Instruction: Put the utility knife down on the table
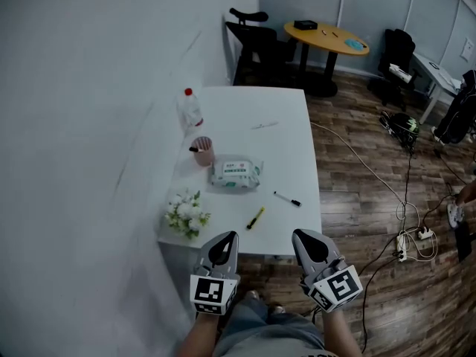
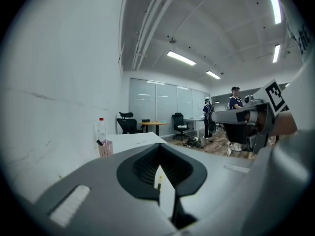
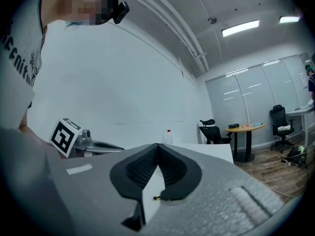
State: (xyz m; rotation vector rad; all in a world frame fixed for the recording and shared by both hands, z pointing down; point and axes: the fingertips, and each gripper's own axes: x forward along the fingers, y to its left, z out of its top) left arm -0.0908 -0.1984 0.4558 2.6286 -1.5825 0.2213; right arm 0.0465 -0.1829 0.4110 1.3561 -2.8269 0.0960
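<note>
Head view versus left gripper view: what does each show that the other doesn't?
Only the head view: the wipes pack, flowers, black marker and floor cables. Only the left gripper view: ceiling lights and people standing far off. Both: the white table, bottle, pink cup, the yellow utility knife lying on the table, the round table and the right tongs.

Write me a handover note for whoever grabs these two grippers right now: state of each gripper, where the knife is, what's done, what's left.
Left gripper: jaws shut, nothing between them, held near the table's front edge.
Right gripper: the same, shut and empty.
Utility knife: lies flat on the white table near its front edge, between the flowers and the black marker; neither gripper touches it.
Done: the knife is down and released.
Left: nothing for this job, as far as I can see.
</note>
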